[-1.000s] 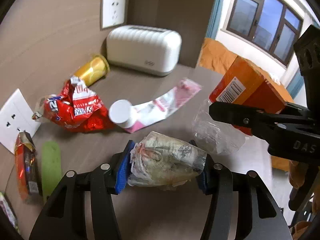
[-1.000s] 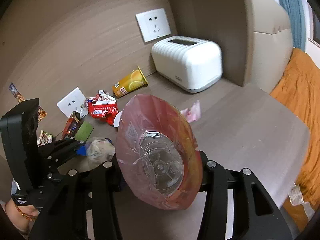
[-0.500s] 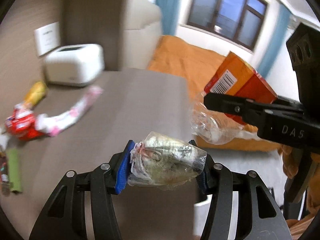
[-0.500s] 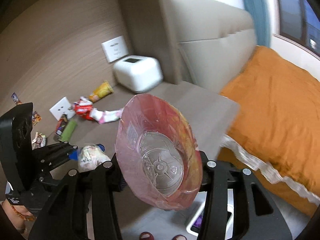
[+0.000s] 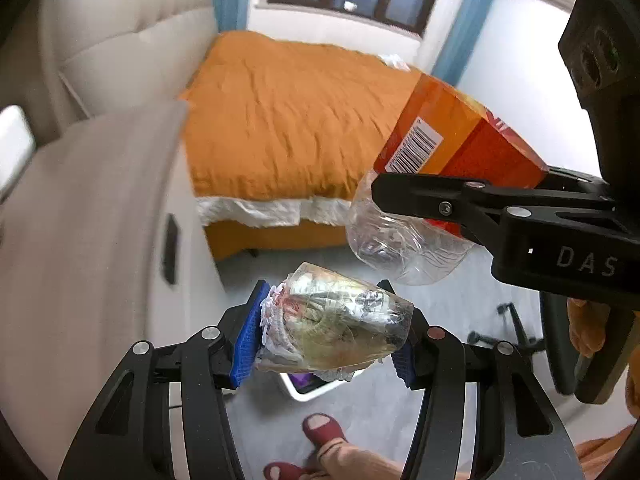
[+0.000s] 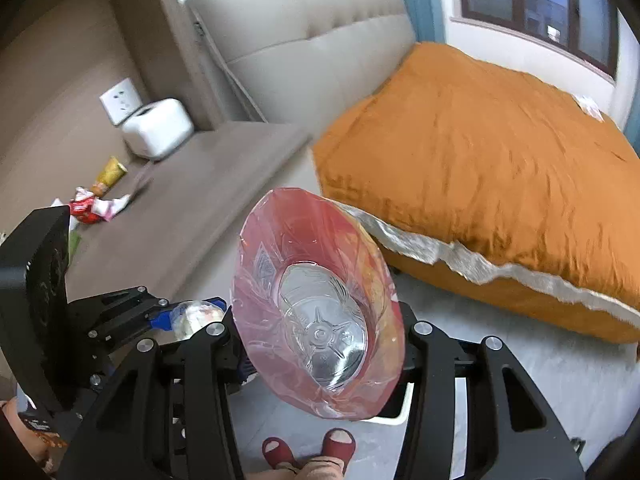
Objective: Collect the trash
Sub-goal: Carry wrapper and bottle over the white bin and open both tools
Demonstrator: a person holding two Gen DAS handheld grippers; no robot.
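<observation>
My left gripper [image 5: 326, 332] is shut on a clear plastic cup stuffed with crumpled paper [image 5: 336, 326], held in the air beside the table's edge; it also shows in the right wrist view [image 6: 194, 316]. My right gripper [image 6: 320, 328] is shut on a crushed clear plastic bottle with an orange-red label [image 6: 320, 312], which shows in the left wrist view [image 5: 436, 184] up and to the right of the cup. A white bin [image 5: 308, 386] lies on the floor below the cup, mostly hidden. More trash stays on the table: a red wrapper [image 6: 84, 212] and a yellow cup [image 6: 110, 172].
The wooden table [image 6: 192, 208] with a white toaster [image 6: 158, 128] is at the left. A bed with an orange cover [image 6: 500, 152] is at the right. The person's feet in red slippers [image 6: 310, 446] stand on the grey floor. A chair base [image 5: 516, 328] is at the right.
Both grippers have swung right, away from the table and out over the floor, still holding the cup and the bottle. The bin and feet have come into view below.
</observation>
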